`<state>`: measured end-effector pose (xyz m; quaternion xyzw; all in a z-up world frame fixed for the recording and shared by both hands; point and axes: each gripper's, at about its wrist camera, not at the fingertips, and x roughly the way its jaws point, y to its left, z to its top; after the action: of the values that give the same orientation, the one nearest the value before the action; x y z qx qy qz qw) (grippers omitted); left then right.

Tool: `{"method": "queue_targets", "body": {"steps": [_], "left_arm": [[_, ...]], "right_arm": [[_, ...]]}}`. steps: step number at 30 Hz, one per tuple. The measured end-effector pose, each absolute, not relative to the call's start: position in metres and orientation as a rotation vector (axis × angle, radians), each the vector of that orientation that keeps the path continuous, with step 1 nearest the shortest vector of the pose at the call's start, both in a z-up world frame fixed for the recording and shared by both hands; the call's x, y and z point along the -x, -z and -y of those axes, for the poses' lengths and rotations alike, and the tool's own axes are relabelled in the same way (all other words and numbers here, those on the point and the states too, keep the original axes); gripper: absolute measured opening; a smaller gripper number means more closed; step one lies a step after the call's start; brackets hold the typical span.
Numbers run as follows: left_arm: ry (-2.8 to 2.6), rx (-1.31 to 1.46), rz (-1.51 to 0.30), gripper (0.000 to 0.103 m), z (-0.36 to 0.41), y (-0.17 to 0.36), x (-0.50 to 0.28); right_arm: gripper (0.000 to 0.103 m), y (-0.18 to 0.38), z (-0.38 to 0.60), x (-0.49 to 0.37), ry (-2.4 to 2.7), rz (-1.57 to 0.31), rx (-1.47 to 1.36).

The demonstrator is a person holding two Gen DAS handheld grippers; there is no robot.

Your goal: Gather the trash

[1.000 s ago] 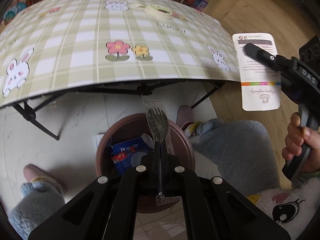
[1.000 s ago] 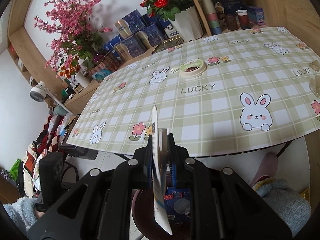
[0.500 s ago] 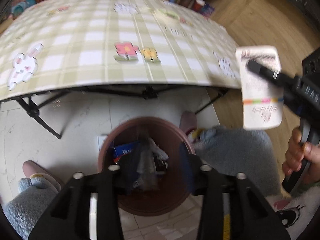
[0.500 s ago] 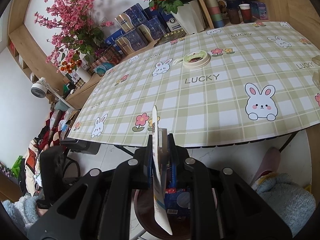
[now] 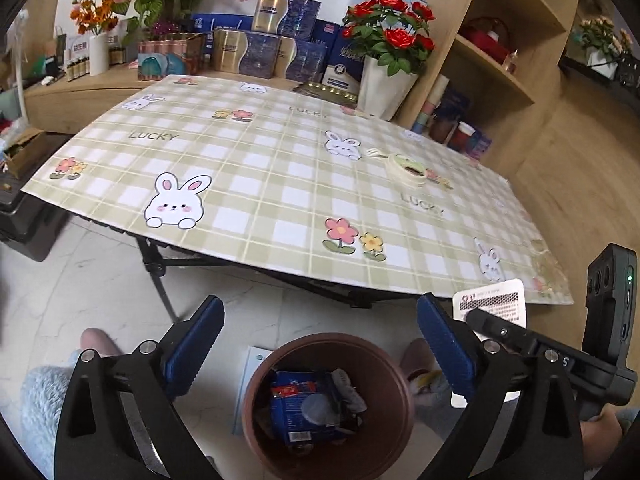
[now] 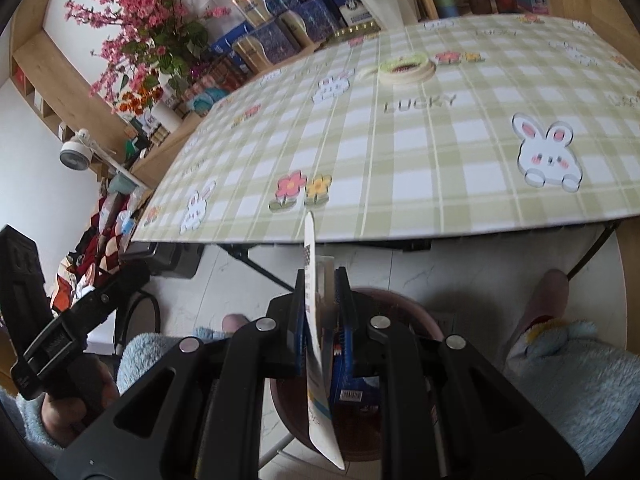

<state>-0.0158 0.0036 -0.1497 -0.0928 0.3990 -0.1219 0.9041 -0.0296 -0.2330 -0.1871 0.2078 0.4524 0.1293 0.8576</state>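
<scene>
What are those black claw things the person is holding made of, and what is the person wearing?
Each is a black handheld frame with silver rivets at the joints. The left gripper ends in two fingers with ridged blue pads. The right gripper has the same blue pads and, seen from the other camera, a pistol-style handle and a small green light. The sleeves are fluffy pale blue fleece.

A folding table (image 5: 280, 184) on black crossed legs carries a green-and-white checked cover printed with rabbits, flowers and the word LUCKY. Toward its far right side lies a roll of pale tape (image 5: 407, 163), flat on the cover, with a loose strip of tape just beside it. Under the near edge the floor (image 5: 72, 280) is pale marbled tile. On it stands a round brown bin (image 5: 256, 408) holding a blue packet and other wrappers, and a white sheet lies flat against the bin's left side.
</scene>
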Motion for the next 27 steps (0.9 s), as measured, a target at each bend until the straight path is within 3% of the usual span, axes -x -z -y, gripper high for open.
{"method": "queue_targets", "body": {"steps": [11,19,22,24,27], "left_arm": [[0.173,0.24,-0.848,0.095,-0.024,0.161,0.015],[0.123,0.275,-0.899,0.095,-0.035,0.172,0.011],[0.11,0.286,-0.913,0.095,-0.038,0.175,0.009],[0.105,0.288,-0.919,0.095,-0.039,0.177,0.009],[0.102,0.287,-0.922,0.095,-0.038,0.177,0.009]], "right_arm": [[0.018,0.212,0.224,0.03,-0.276,-1.048,-0.454],[0.025,0.215,0.22,0.03,-0.283,-1.076,-0.442],[0.038,0.215,0.219,0.029,-0.281,-1.079,-0.431],[0.059,0.214,0.219,0.029,-0.277,-1.078,-0.427],[0.079,0.214,0.22,0.028,-0.264,-1.075,-0.423]]}}
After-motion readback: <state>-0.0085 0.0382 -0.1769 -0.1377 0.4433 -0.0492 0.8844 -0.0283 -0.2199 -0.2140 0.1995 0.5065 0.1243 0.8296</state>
